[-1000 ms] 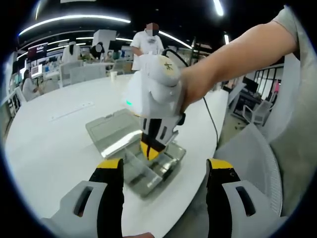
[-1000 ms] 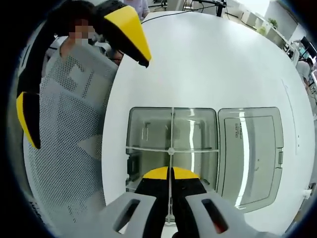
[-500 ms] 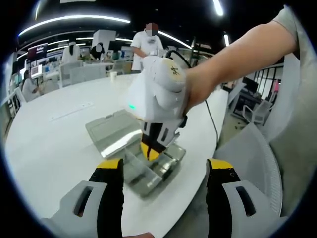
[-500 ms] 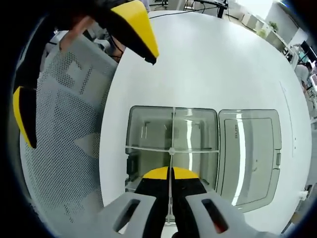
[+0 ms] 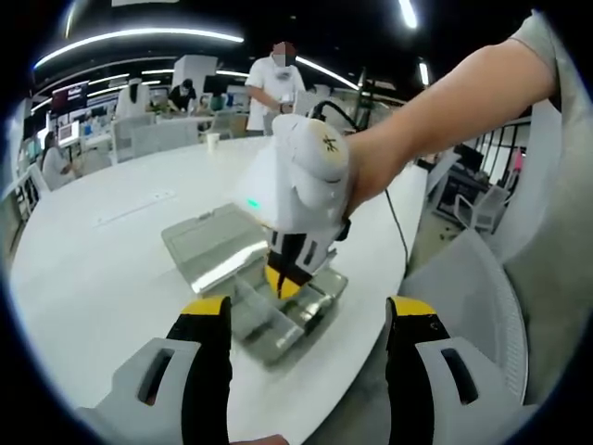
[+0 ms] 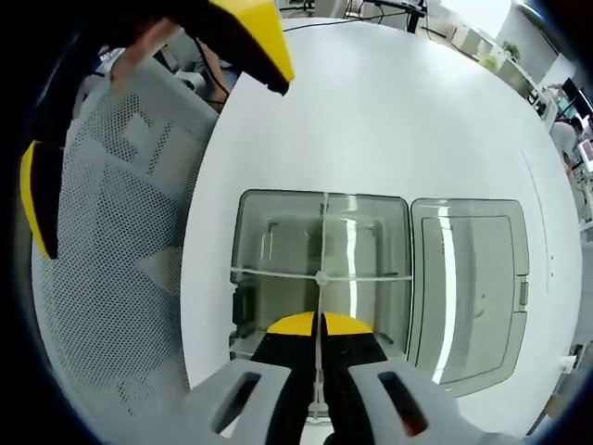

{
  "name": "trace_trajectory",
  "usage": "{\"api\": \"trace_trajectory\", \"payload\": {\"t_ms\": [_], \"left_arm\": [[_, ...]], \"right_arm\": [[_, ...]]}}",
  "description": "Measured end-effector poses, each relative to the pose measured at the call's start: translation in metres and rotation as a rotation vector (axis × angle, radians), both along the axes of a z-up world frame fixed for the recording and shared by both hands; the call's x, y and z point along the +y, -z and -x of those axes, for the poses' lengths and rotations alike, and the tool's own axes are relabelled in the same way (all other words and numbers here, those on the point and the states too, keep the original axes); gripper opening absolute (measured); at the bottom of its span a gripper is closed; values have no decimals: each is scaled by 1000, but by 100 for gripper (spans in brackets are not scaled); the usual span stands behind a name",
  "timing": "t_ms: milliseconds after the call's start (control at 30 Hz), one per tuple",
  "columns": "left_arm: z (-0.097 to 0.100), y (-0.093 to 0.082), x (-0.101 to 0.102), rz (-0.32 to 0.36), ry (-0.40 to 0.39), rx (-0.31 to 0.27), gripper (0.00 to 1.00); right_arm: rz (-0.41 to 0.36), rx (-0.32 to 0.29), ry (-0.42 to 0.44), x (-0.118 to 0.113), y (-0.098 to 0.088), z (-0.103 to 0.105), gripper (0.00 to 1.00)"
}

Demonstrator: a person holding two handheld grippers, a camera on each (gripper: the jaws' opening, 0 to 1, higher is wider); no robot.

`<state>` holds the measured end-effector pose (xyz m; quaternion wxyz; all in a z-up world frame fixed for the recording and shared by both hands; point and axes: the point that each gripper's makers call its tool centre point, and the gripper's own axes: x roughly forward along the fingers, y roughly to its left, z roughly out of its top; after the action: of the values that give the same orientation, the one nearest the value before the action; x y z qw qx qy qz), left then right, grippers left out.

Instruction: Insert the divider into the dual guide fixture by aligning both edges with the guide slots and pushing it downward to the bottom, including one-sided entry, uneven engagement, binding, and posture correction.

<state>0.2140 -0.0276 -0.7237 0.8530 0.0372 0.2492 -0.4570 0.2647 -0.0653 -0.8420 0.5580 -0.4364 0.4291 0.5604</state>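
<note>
Divider (image 6: pixel 320 306): thin, clear, pinched in my right gripper (image 6: pixel 318 326), standing edge-on over the box (image 6: pixel 278 246); lid (image 6: pixel 473 278) open alongside, its lettering unreadable; left gripper (image 5: pixel 301 320) wide apart, empty; white table (image 6: pixel 398 111); open-plan workroom.

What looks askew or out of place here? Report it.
Nothing stands out. The right gripper is shut on the thin divider, which runs straight across the clear box and meets the cross divider squarely. The left gripper hangs open nearby.
</note>
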Motion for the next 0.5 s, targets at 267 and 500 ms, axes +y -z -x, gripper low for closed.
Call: {"api": "trace_trajectory", "payload": {"t_ms": [267, 500], "left_arm": [[1, 0, 0, -5, 2, 0, 67], [0, -2, -1, -10, 9, -4, 67]], "right_arm": [[-28, -16, 1, 2, -5, -1, 0], [-99, -31, 21, 3, -19, 2, 3]]}}
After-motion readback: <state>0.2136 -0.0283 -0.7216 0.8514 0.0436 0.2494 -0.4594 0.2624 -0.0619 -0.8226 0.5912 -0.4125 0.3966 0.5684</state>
